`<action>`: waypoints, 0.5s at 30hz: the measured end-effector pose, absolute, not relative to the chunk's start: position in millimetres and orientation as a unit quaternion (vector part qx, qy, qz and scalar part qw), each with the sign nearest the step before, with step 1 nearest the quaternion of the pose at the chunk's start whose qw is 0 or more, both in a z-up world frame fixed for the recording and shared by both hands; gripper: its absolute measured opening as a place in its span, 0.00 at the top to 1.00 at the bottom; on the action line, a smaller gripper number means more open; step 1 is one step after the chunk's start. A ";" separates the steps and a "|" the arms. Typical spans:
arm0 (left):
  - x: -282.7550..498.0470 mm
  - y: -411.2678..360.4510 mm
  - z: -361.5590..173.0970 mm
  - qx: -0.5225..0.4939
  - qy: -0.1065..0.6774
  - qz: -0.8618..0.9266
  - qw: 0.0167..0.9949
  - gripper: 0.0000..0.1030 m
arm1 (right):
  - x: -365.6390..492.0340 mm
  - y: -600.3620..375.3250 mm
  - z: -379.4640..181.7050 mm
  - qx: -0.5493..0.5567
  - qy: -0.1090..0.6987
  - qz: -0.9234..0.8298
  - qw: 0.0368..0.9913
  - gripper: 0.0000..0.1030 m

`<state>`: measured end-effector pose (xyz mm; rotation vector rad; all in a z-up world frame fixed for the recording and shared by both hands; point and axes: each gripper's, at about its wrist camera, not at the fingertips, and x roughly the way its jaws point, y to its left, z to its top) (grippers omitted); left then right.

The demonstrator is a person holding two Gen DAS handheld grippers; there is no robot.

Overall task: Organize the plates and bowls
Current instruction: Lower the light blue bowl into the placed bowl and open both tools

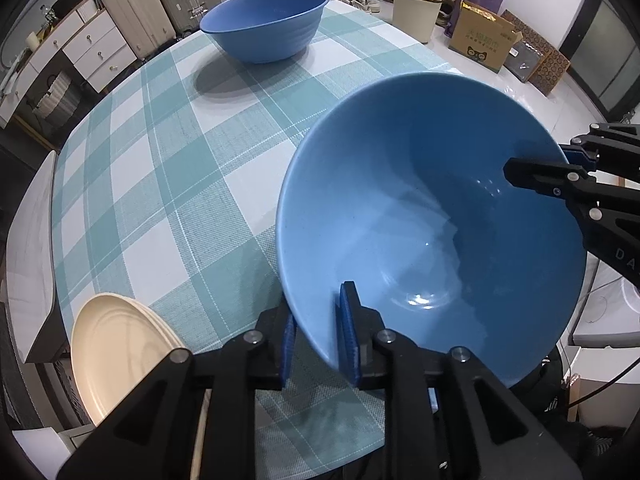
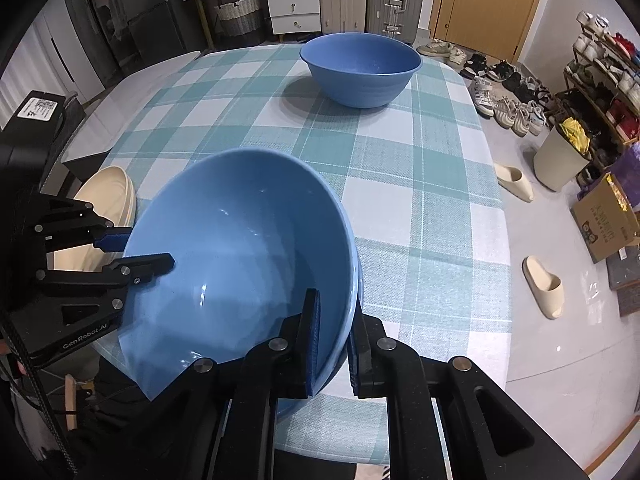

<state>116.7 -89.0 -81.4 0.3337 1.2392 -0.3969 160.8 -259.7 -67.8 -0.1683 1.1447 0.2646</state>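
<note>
Near blue bowl point(image 1: 420, 220) tilted, at near edge of checked worktop point(image 1: 168, 168), rim caught on two sides. Right tool point(image 2: 334, 344) clamped on its rim wall. Left tool point(image 1: 318, 340) straddles opposite rim, narrow gap, outer pad looks off wall; grip slack. Far blue bowl point(image 2: 360, 70) upright, well apart, straight ahead across worktop; likely nesting target. Cream plates point(image 1: 116, 352) beside left tool.

Near blue bowl point(image 1: 420, 216): smooth, shiny inside, looks like glazed pottery. Far blue bowl point(image 1: 266, 24) behind it: duller, ridged sides, plastic look. Cream plates point(image 1: 116, 352) left of near bowl: matt plastic look. Tablecloth point(image 1: 180, 168) under bowls: woven, rough checked cloth. Left gripper point(image 1: 320, 344): matt black plastic, silver metal pins, blue ribbed pads point(image 1: 347, 332).
</note>
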 end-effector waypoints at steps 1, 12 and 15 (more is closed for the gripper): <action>116.6 -89.4 -81.5 0.155 0.574 -0.184 0.782 0.79 | 160.2 -259.5 -67.5 -0.081 0.539 0.125 0.829 0.90; 119.1 -78.7 -76.6 0.118 0.569 -0.187 0.792 0.79 | 159.3 -266.4 -60.6 -0.081 0.528 0.115 0.838 0.89; 118.2 -75.4 -74.0 0.109 0.564 -0.188 0.797 0.79 | 158.9 -269.2 -59.9 -0.073 0.525 0.117 0.840 0.89</action>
